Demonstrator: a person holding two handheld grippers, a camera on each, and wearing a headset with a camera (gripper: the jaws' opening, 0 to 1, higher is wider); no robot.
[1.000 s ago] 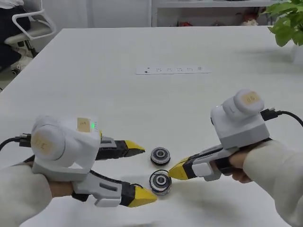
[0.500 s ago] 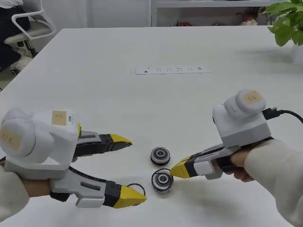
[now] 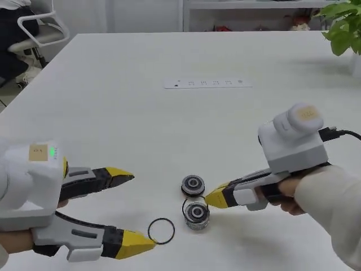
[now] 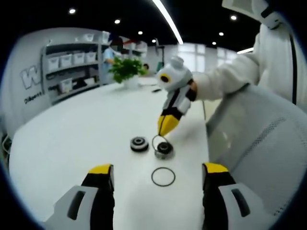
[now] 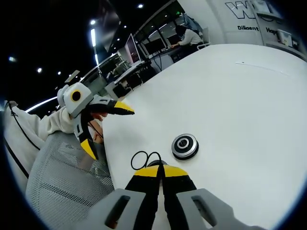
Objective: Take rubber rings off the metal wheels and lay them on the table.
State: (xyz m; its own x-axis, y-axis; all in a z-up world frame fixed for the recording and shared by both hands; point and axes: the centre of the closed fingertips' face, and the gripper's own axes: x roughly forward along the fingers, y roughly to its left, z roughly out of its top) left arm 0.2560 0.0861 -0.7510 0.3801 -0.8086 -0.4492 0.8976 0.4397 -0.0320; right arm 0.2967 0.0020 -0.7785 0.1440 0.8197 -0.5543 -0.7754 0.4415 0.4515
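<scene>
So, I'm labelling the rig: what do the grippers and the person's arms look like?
Both the left gripper and right gripper have white boxy bodies, black fingers with yellow tips, and tan labels. The left shows a green light; a black cable leaves the right. The sleeves are white.

On the tabletop point(image 3: 113, 84) the far wheel point(image 3: 192, 185) sits just behind the near wheel point(image 3: 197, 213), and a loose ring point(image 3: 161, 230) lies flat to the near wheel's left, apart from it. The left gripper point(image 3: 140, 210) is left of the loose ring with its fingers spread, while the right gripper point(image 3: 208, 197) reaches in from the right, its fingers together at the near wheel's rear edge, where a second ring point(image 4: 158, 142) rises off that wheel. A power strip point(image 3: 207, 83) lies well behind the wheels, a plant point(image 3: 344, 25) stands at the far right and a chair point(image 3: 34, 34) beyond the far left corner.
</scene>
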